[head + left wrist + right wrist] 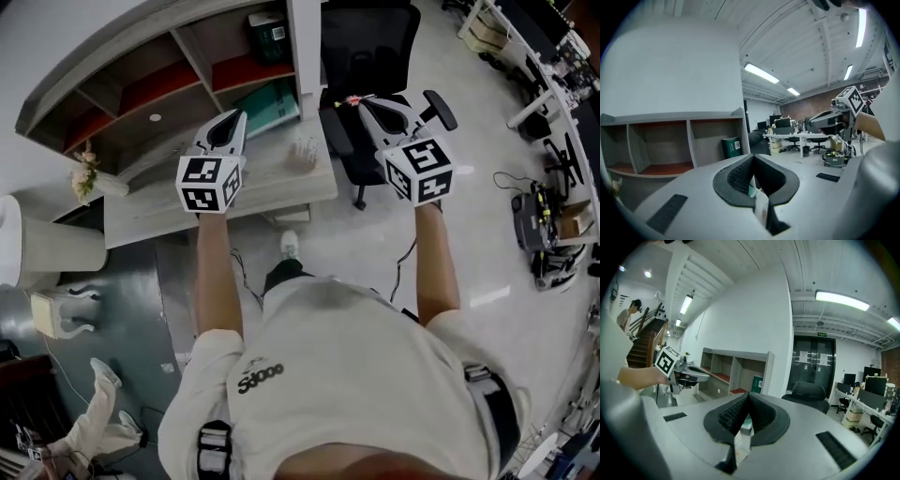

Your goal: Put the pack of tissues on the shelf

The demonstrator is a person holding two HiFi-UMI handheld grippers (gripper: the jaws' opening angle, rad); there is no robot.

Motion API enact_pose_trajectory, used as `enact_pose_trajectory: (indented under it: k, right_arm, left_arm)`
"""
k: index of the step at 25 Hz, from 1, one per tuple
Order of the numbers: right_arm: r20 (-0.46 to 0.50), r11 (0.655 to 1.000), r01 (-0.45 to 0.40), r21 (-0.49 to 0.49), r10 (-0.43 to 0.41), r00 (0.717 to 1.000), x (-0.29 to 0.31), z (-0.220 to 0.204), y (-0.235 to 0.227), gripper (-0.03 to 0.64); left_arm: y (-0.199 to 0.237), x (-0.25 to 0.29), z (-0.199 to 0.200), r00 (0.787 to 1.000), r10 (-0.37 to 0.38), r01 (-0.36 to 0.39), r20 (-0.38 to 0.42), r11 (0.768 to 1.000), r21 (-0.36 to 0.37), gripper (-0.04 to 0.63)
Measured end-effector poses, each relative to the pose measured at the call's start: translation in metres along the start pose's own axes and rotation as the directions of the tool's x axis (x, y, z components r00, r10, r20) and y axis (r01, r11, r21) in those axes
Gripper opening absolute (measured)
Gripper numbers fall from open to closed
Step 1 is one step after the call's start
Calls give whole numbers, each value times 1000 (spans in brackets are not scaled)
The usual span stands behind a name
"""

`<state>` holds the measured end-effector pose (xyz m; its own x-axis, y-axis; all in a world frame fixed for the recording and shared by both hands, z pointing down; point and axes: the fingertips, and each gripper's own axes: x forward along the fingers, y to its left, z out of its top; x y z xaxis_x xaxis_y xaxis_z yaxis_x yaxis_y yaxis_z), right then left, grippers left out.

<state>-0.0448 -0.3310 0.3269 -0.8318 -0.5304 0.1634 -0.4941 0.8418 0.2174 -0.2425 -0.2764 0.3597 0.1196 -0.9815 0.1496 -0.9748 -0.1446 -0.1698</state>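
Note:
A small pale pack (305, 150), which looks like the tissues, lies on the grey desk (187, 211) in front of the shelf unit (141, 89). My left gripper (236, 116) hovers over the desk just left of the pack, jaws shut with nothing between them; in its own view the left gripper (752, 158) points at the shelf compartments (661, 150). To the right of the desk, my right gripper (362, 101) is held over a black office chair (370, 56). The right gripper (747, 395) also has its jaws closed together and holds nothing.
A green box (269, 36) stands in the shelf's right compartment, and a teal pack (272, 105) lies below it at desk level. A bunch of flowers (84, 173) sits at the desk's left end. Office desks and cables (544, 216) fill the right side.

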Motion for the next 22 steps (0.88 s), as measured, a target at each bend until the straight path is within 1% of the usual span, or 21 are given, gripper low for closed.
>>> enact_pose_trajectory:
  k: [8,12,18,22]
  right_arm:
    - [44,997,-44,-64,47,998,-63,17,29,6]
    - [61,994,-63,-94,69,996,-86,25,44,6]
    - [77,988,-84,-130,94,993,-114,32,64,6]
    - [80,985,-97,-140,109,991,-123,34,74,6]
  left_arm:
    - [-59,-76,25,998,53,-55,45,998,30,18]
    - [-78,-110,38,994,83,-85,74,996,17,18]
    - [-102,-144,49,990,101,-105,98,994,38,20]
    - [-114,-158,56,989,96,-102,114,994,46,20]
